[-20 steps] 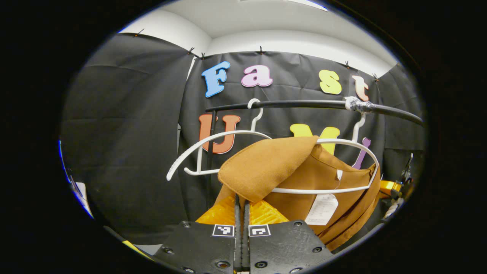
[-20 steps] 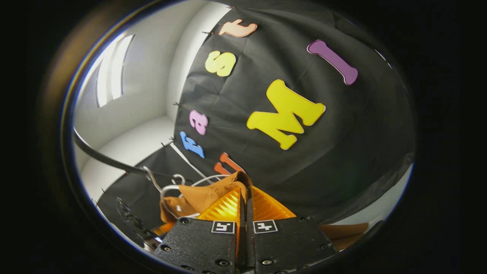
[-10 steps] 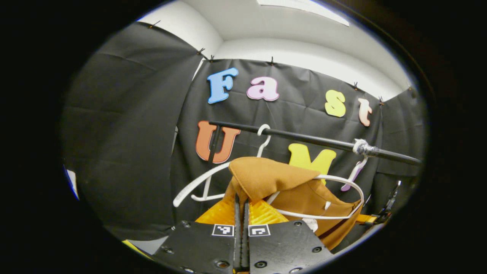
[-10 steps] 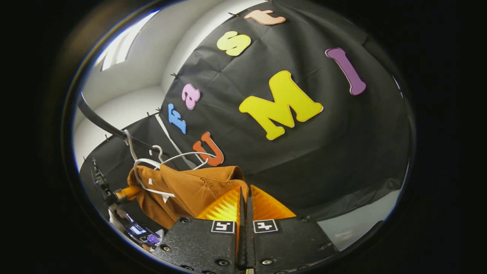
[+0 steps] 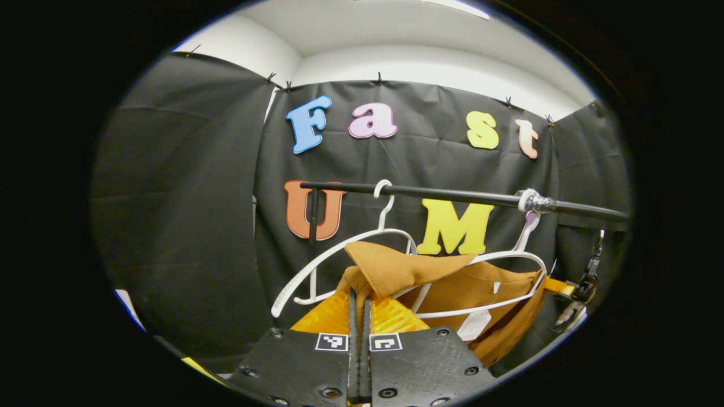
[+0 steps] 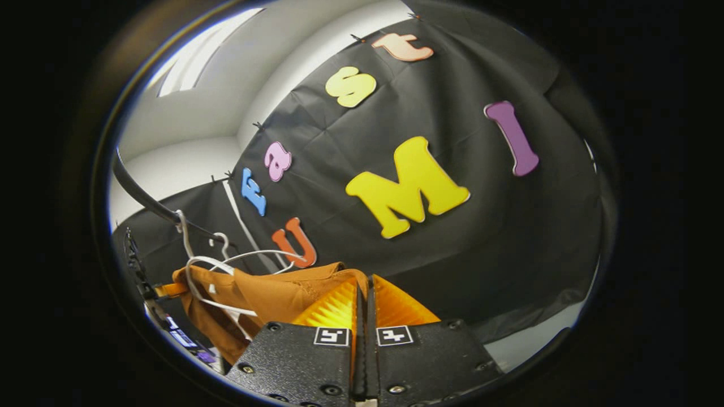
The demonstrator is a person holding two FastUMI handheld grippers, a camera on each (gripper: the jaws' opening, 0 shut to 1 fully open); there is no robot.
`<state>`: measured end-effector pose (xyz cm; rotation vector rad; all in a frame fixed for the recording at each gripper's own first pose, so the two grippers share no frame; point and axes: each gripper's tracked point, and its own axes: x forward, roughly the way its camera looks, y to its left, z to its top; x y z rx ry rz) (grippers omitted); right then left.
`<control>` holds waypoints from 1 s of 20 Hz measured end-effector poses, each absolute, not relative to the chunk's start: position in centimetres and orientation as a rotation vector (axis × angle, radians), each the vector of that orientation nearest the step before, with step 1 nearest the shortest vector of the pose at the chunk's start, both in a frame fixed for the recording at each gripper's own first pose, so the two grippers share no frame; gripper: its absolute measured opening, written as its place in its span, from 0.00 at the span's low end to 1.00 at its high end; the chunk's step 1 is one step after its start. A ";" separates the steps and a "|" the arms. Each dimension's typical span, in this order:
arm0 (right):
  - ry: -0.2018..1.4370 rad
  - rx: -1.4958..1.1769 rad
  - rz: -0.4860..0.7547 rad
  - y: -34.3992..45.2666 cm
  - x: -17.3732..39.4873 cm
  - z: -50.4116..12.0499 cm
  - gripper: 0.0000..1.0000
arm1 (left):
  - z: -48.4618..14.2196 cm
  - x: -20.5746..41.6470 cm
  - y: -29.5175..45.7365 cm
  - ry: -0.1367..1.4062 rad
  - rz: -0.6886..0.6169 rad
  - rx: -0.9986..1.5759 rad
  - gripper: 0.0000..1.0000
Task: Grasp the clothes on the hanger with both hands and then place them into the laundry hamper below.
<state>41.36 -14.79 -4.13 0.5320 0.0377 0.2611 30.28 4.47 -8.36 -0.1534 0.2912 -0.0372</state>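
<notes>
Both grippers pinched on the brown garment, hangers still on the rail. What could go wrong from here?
1. The brown garment is still threaded on a white hanger, so pulling down may drag the hanger off the black rail.
2. The left gripper and right gripper each pinch only a fabric edge, which could slip out.
3. The empty hanger alongside could get snagged.

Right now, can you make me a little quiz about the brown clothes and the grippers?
1. True or false: the brown garment is in the hamper.
2. What hold the white hangers? A) black rail B) hook on the wall C) a shelf
3. Fill in: both the left gripper and the right gripper are ____ on the garment.

Key: 1 false, it still drapes a hanger. 2 A. 3 shut.
</notes>
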 end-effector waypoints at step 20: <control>0.145 0.735 0.605 -10.8 38.6 -7.4 0.05 | -10.2 28.7 1.4 0.318 -0.114 -0.188 0.00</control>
